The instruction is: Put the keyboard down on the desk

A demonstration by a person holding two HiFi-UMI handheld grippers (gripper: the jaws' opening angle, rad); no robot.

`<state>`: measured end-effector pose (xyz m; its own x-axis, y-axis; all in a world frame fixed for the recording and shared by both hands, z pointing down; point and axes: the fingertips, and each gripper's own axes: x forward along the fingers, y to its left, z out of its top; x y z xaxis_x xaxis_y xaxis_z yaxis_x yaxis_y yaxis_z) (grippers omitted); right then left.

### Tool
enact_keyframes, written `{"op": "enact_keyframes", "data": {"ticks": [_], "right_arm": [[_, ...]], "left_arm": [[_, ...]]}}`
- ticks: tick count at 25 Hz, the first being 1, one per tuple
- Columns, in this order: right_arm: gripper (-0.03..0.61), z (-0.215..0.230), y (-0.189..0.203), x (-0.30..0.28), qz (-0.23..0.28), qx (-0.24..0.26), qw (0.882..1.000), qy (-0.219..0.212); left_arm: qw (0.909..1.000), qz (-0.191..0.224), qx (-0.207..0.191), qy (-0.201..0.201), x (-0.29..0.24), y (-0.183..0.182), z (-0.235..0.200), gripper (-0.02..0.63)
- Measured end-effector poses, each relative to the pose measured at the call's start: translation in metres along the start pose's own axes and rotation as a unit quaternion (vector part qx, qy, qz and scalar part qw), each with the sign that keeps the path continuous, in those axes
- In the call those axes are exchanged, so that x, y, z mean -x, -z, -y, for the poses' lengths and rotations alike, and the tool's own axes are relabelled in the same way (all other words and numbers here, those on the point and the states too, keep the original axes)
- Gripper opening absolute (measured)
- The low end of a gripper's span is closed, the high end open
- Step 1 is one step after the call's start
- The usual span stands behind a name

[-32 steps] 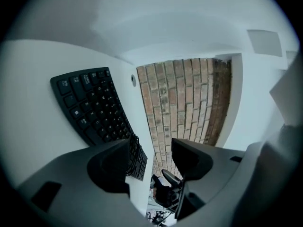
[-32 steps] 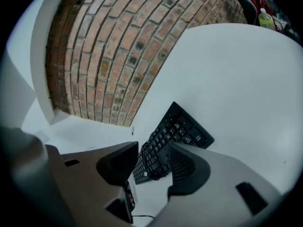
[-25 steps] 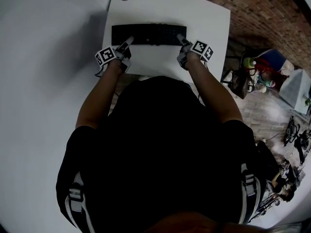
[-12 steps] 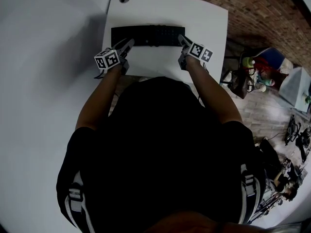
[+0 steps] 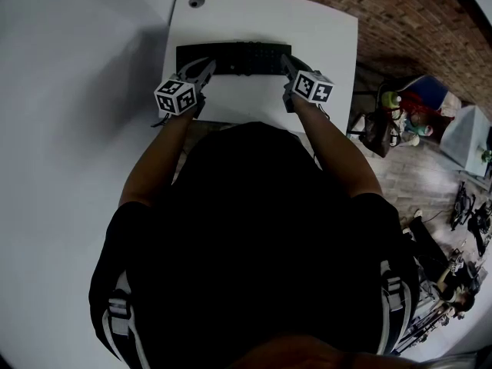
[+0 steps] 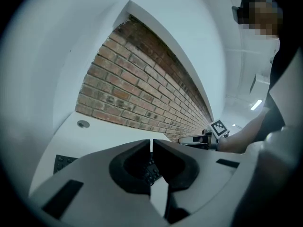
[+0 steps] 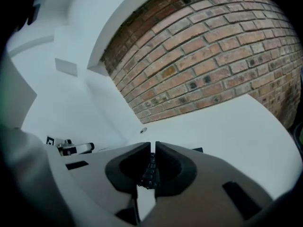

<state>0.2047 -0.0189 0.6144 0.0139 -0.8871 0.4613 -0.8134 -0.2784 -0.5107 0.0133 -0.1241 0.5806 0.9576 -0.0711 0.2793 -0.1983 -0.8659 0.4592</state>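
Note:
A black keyboard (image 5: 242, 58) lies flat on the white desk (image 5: 261, 14), seen from the head view. My left gripper (image 5: 207, 64) hovers over its near-left corner and my right gripper (image 5: 284, 58) over its near-right corner. Both are shut, tips together, with nothing between them. In the left gripper view the shut jaws of the left gripper (image 6: 152, 143) frame some keyboard keys (image 6: 150, 171) lying below, and the keyboard's end (image 6: 61, 161) shows at left. The right gripper (image 7: 153, 145) also shows keys (image 7: 150, 171) below its shut jaws.
A round cable hole (image 5: 197, 1) sits in the desk's far-left corner. A brick wall (image 7: 213, 60) runs behind the desk, and a white wall (image 5: 69, 91) is at left. Bags and clutter (image 5: 411, 114) lie on the floor at right.
Both grippers' jaws have closed from open. Both grippers have lifted toward the camera off the keyboard's front edge. The keyboard stays flat on the desk.

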Motion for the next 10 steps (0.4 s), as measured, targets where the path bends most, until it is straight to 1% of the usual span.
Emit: {"op": "enact_keyframes", "data": {"ticks": [5,10], "right_arm": [[0.049,-0.017,-0.011,0.005,0.014,0.062,0.998,-0.013],[0.043,-0.027,-0.022,0.013,0.033,0.098,0.995,-0.012]], "left_arm": [[0.9995,0.021,-0.011,-0.022,0.009,-0.011,-0.004,0.025],[0.9982,0.031,-0.04,-0.032,0.02,-0.023,-0.003,0.023]]}}
